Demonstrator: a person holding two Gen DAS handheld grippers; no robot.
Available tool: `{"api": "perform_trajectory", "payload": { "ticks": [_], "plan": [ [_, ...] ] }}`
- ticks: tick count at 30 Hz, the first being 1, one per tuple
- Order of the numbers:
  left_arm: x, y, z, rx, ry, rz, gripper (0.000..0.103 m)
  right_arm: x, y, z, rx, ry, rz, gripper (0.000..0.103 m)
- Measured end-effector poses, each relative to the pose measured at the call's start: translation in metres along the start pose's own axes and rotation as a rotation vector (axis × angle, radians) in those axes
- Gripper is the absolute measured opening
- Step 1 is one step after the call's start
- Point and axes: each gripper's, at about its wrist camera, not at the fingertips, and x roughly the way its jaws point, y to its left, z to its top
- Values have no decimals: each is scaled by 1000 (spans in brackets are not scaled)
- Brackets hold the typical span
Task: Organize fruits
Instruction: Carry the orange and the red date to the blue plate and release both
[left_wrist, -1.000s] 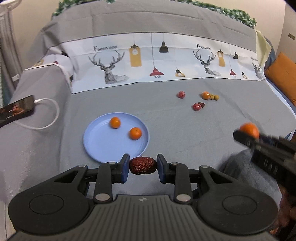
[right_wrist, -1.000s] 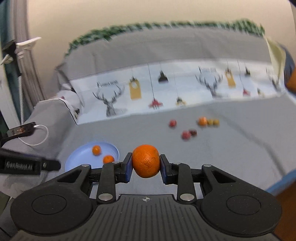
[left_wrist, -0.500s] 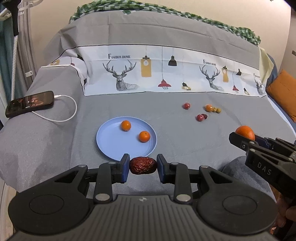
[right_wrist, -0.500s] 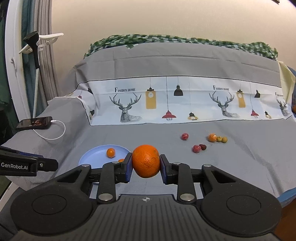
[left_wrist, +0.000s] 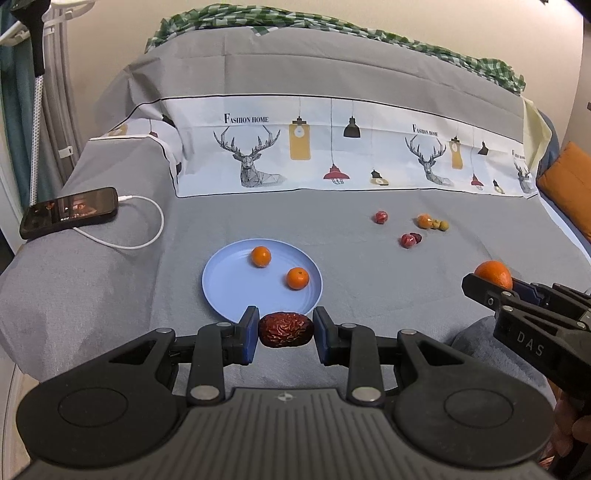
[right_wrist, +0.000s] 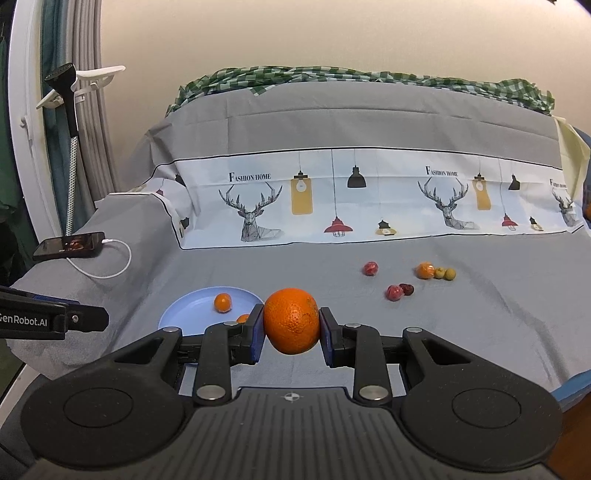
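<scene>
Blue pads of left tool (left_wrist: 285, 329) clamp wrinkled red date (left_wrist: 286, 329), held level just short of plate (left_wrist: 229, 291) rim. Right tool (right_wrist: 291, 321) level, off to right, pinching orange (right_wrist: 291, 321) above grey sofa cover (left_wrist: 369, 280). Two small oranges (left_wrist: 261, 256) on plate.

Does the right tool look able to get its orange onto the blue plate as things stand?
Probably yes: the right tool grips the orange, and the blue plate has bare space beside its two small oranges; nothing blocks the approach.
</scene>
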Motion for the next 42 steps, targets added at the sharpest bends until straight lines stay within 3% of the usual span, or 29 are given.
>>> {"api": "perform_trajectory", "payload": {
  "ticks": [30, 42],
  "plan": [
    [39, 19, 8, -48, 83, 30, 35, 30, 2, -5, 7, 79, 25, 31],
    [71, 41, 25, -88, 107, 54, 35, 66, 18, -3, -61, 118, 64, 31]
  ]
}}
